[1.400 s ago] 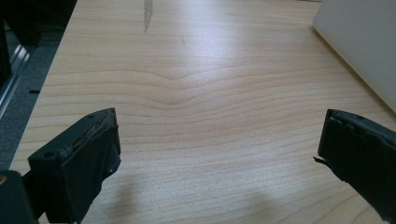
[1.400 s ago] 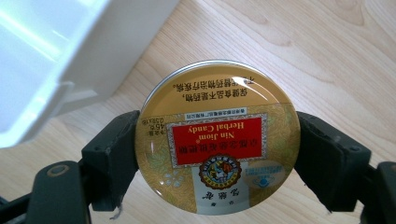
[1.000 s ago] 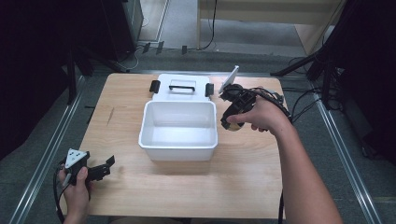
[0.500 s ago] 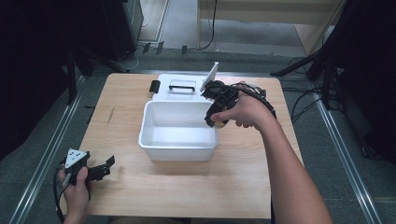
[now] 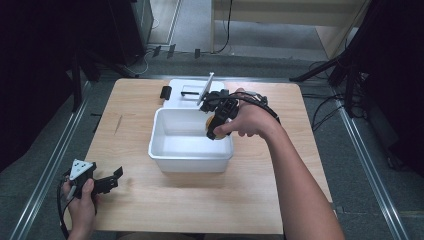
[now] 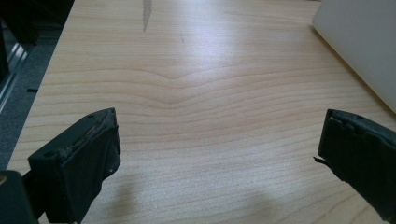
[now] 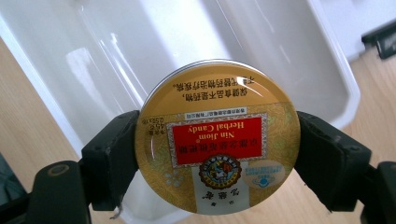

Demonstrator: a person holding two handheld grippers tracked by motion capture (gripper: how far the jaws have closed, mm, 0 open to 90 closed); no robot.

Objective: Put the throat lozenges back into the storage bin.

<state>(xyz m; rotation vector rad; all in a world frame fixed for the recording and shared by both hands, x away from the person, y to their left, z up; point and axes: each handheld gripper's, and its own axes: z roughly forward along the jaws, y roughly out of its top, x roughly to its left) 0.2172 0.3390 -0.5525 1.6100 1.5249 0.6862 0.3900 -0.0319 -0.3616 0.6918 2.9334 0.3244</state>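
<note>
Light wooden table (image 5: pixel 210 205) in what looks like a lab, dark stuff all around and cables on the floor behind it. In the middle sits a white plastic bin (image 5: pixel 190 161), and behind it lies its lid (image 5: pixel 186 90) with black latches. The right gripper (image 5: pixel 216 120) is over the bin's right-hand wall, and its jaws are pinched on a round gold candy tin (image 7: pixel 218 135), one pad on each side of the rim, label facing the gripper camera. So the tin is up in the air, just over the edge of the bin, not inside it yet. My worry: that's a slick metal disc held only by its edge. If the hand tips or bumps the bin wall, I'd guess the tin could swivel between the pads or pop out and land on the table instead of in the bin. Letting go too early, right over the rim, could also make it bounce off the wall. The left gripper (image 5: pixel 97 181) is way off at the near left corner of the table, jaws spread wide with nothing between them, just bare wood in front of it.
</note>
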